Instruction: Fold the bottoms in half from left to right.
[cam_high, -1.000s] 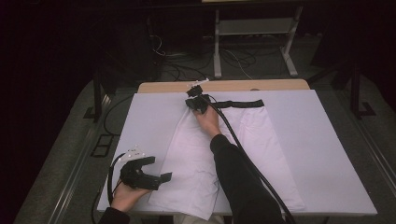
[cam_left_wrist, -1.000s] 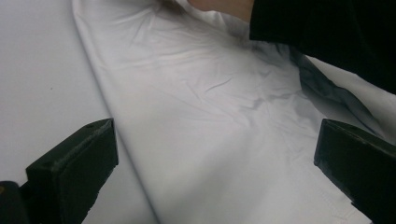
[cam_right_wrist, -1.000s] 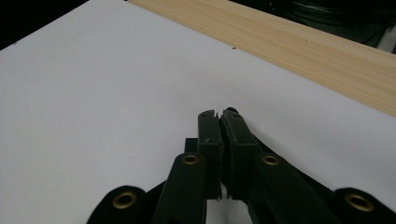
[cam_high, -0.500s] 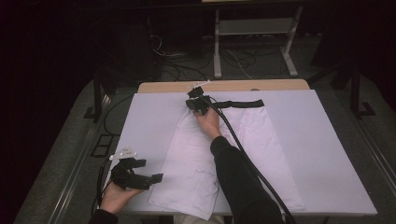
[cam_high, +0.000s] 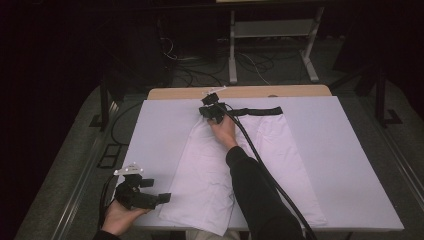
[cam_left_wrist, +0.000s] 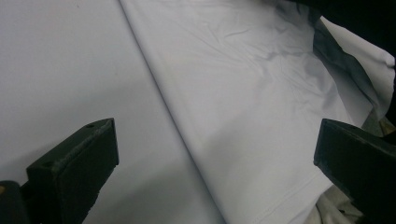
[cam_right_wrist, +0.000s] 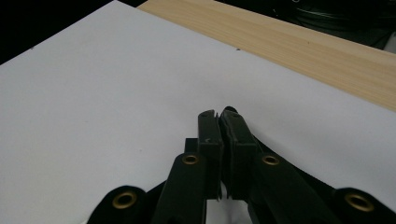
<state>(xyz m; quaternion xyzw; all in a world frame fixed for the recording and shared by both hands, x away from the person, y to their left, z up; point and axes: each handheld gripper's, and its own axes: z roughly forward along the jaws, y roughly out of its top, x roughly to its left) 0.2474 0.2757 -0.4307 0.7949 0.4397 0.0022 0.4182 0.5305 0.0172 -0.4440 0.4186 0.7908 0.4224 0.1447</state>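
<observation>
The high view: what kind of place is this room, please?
Probably a lab or recording workspace, not a home: a white-covered table holding white trousers, loose cables on the dark floor, and a metal stand behind.

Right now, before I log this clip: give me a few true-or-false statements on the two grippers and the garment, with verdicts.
1. The left gripper has its jaws spread wide. True.
2. The right gripper is open. False: its jaws are pressed together.
3. The pale trousers with a black waistband hang off the far edge. False: they lie flat on the white table cover.
4. The right gripper is at the waistband end. True.
5. The left gripper grips the hem. False: nothing sits between its jaws.
</observation>
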